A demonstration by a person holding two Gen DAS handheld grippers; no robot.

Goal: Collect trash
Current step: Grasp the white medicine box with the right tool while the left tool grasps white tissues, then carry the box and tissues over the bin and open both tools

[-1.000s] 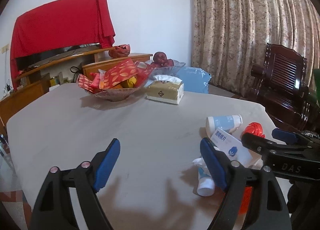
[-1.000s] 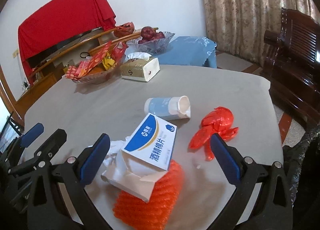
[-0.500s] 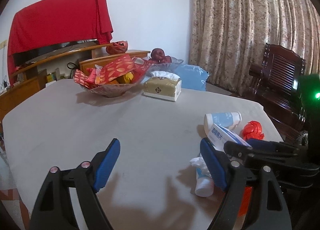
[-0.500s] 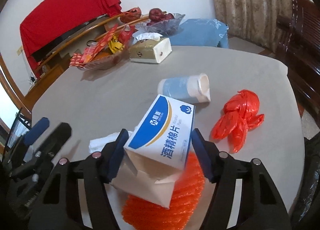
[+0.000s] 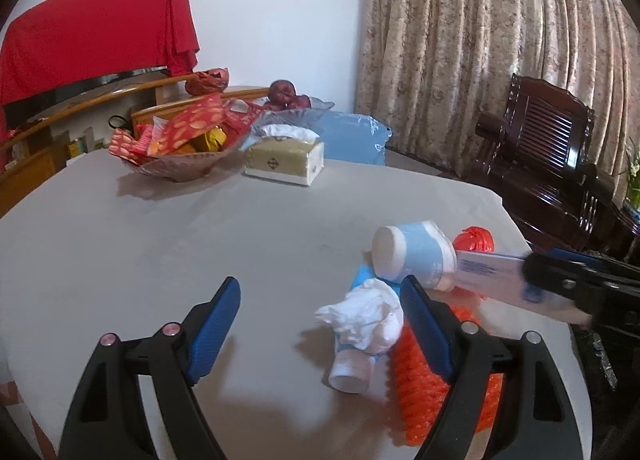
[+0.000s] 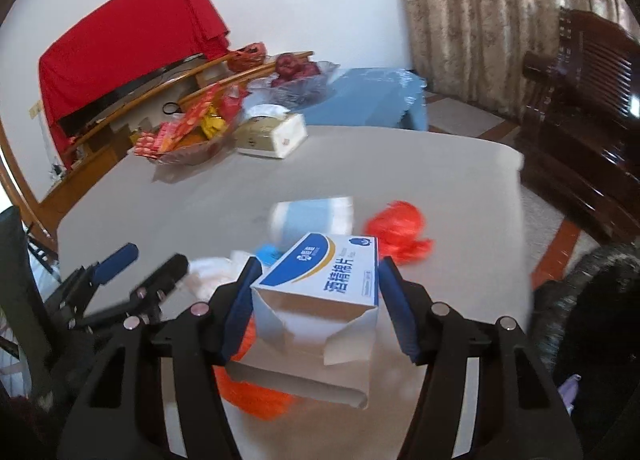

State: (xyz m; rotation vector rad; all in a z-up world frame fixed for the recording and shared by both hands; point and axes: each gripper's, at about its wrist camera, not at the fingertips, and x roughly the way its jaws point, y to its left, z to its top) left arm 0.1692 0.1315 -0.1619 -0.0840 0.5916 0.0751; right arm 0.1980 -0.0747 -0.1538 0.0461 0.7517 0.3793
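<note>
Right claw (image 6: pixel 316 314) is pinching the opened blue-and-white box (image 6: pixel 320 284) by its two side faces, torn flap end facing the camera. The box looks lifted clear of the surface (image 5: pixel 200 228); its long axis runs away from the claw, toward the far side. From the left wrist view the same box (image 5: pixel 492 276) sticks out leftward from the right claw (image 5: pixel 560 284).

Left claw (image 5: pixel 320 324) is spread wide and holds nothing. Nearest loose trash to it: crumpled white tissue (image 5: pixel 364 318) lying on a small white-capped tube (image 5: pixel 350 368), just inside its right finger (image 5: pixel 424 328). A short shift right would centre it.

Remaining pile, all on the near-right of the surface:
- orange mesh net (image 5: pixel 432 392), under and behind the left claw's right finger
- tipped blue-and-white cup (image 5: pixel 412 254), long axis running left-right, just far of the tissue
- red plastic bag (image 5: pixel 476 238), farther right

In the way: the net and tube touch the tissue, so a grab likely drags more than one item. Dark bag mouth (image 6: pixel 592 320) at the near right edge is probably the drop point, closest to the right claw.

Far side: snack bowl (image 5: pixel 180 164), tissue box (image 5: pixel 286 158). Not trash, well apart.
</note>
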